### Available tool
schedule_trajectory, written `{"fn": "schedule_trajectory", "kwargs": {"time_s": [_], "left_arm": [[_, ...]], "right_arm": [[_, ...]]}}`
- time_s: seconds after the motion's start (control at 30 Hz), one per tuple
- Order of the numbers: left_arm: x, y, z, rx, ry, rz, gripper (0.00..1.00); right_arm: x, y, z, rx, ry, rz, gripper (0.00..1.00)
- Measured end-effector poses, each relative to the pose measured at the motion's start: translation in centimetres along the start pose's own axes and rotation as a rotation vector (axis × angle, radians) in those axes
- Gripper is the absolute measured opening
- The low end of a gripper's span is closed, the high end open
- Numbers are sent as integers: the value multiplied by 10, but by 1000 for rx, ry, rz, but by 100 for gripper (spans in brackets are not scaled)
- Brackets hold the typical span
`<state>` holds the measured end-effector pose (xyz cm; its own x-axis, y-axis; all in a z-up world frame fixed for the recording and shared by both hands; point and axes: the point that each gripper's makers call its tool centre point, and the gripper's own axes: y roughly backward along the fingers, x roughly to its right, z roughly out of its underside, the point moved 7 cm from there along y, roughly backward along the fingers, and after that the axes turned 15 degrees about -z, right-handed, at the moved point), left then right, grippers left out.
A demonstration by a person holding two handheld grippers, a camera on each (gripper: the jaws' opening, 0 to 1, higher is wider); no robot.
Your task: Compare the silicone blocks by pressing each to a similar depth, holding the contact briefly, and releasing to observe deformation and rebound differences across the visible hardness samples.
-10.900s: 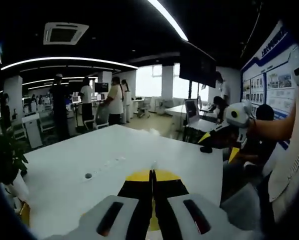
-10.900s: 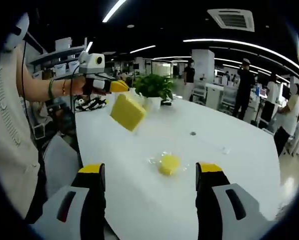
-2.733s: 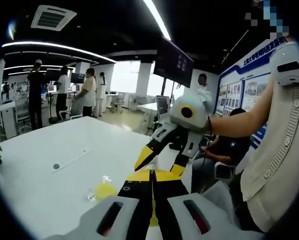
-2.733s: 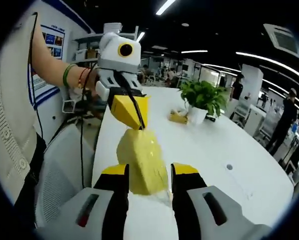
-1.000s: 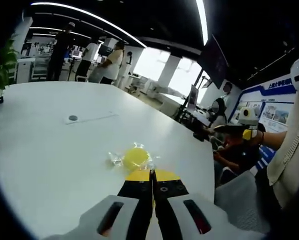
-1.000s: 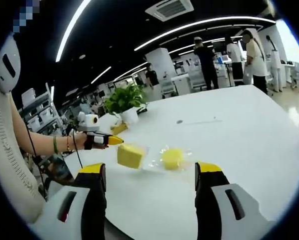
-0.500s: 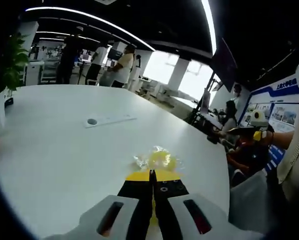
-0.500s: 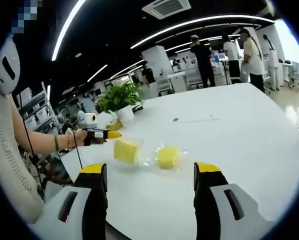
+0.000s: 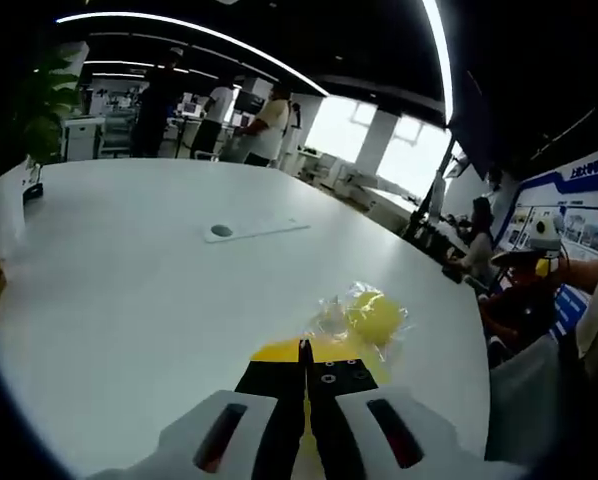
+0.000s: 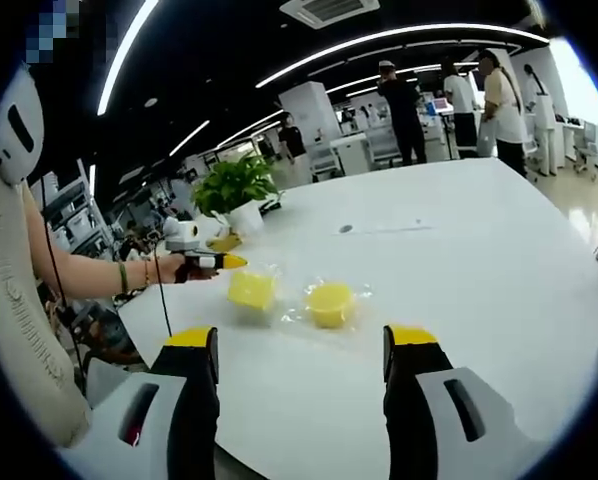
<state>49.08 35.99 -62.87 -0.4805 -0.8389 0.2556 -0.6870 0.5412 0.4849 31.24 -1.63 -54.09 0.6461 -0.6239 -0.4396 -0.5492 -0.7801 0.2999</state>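
A square yellow silicone block (image 10: 251,289) in clear wrap lies on the white table (image 10: 459,260). A round yellow block (image 10: 329,303), also wrapped, lies just to its right. My left gripper (image 10: 241,262) is shut, its yellow tip at the square block's upper left corner; whether it pinches the wrap I cannot tell. In the left gripper view its jaws (image 9: 301,346) meet with no gap, and the round block (image 9: 374,315) lies just beyond them to the right. My right gripper (image 10: 299,345) stands open, short of both blocks, with nothing between its jaws.
A potted plant (image 10: 234,185) stands at the table's far left corner with a small yellow object (image 10: 222,243) beside it. A round cable port (image 9: 221,231) is set into the tabletop (image 9: 129,280). People (image 10: 399,100) stand at desks beyond the table.
The left gripper view has swung left, so the round block now lies to the right of its jaws. The blocks keep their places; left jaws stay shut, right jaws open.
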Motion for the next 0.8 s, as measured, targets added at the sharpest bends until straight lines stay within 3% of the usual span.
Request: {"fn": "schedule_trajectory", "kwargs": {"time_s": [0.43, 0.8], "left_arm": [[-23, -26, 21, -79, -13, -59, 0], [-29, -43, 26, -111, -21, -74, 0]], "right_arm": [[7, -1, 8, -17, -35, 22, 60], [6, -6, 8, -24, -44, 22, 59]]}}
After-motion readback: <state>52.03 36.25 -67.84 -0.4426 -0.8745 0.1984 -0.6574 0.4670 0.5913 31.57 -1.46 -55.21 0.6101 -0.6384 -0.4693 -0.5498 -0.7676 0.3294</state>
